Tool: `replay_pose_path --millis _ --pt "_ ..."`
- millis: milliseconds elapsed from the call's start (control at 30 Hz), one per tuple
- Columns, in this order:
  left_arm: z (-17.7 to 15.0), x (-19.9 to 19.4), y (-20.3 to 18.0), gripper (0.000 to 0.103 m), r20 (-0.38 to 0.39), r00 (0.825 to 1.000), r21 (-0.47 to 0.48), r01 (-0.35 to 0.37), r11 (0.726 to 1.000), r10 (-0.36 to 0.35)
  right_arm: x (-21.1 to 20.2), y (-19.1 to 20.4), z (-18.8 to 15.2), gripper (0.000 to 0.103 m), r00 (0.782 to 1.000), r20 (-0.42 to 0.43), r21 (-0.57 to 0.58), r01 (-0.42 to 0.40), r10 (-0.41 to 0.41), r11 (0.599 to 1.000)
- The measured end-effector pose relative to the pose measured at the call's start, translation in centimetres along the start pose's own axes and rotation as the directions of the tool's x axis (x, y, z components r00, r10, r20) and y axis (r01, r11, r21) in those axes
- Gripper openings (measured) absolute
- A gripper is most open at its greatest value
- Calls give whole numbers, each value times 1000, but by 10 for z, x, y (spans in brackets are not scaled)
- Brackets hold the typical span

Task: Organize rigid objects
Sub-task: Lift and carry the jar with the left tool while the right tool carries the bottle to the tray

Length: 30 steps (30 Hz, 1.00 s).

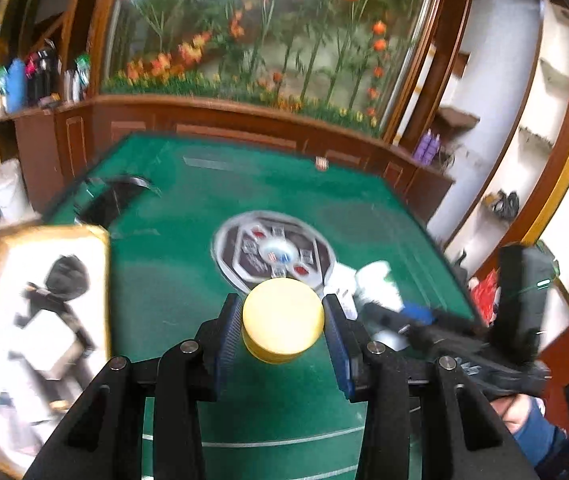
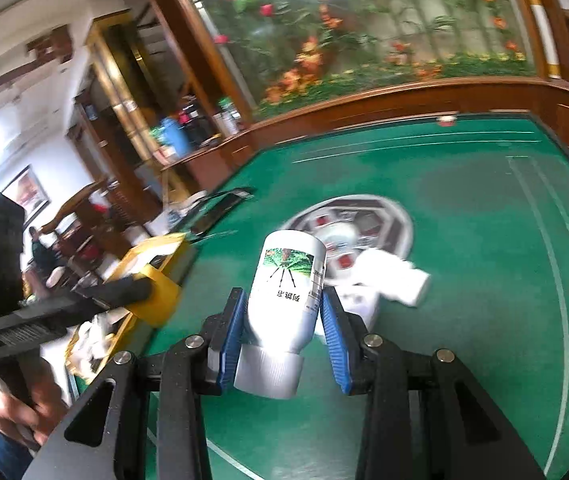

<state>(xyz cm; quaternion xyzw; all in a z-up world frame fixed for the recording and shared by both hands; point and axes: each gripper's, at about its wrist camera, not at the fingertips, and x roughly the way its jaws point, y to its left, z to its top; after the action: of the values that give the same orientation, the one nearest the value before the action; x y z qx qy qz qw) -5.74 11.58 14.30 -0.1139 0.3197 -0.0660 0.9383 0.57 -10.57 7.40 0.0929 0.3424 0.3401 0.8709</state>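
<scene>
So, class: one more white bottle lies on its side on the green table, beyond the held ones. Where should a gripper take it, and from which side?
Grip the lying white bottle across its round body, mid-length, coming down from above with fingers either side. Lying flat, its ends seem awkward to reach.

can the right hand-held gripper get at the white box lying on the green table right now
Probably not yet: the right hand-held gripper is shut on a white bottle, so its jaws are occupied, though the white box lies unobstructed just beyond it.
</scene>
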Motion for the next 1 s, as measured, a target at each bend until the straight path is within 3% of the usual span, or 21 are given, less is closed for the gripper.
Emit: replay_pose_path --millis 200,300,567,833,1000 --pt "27 -74 13 43 108 994 -5 -19 1000 20 -5 61 12 37 996 -38 -44 -79 77 996" --pt "44 -111 20 43 173 985 2 3 1000 -3 -28 115 31 37 992 12 -132 -120 122 984" --pt "76 -186 41 43 307 949 13 -75 997 68 -67 210 76 37 964 95 -253 -219 250 942" --pt "89 -236 68 43 370 918 -12 -146 989 140 -80 277 134 37 947 179 -327 -200 268 924" --pt "90 -259 86 43 394 902 -37 -174 984 174 -93 328 153 37 931 215 -405 -190 295 894"
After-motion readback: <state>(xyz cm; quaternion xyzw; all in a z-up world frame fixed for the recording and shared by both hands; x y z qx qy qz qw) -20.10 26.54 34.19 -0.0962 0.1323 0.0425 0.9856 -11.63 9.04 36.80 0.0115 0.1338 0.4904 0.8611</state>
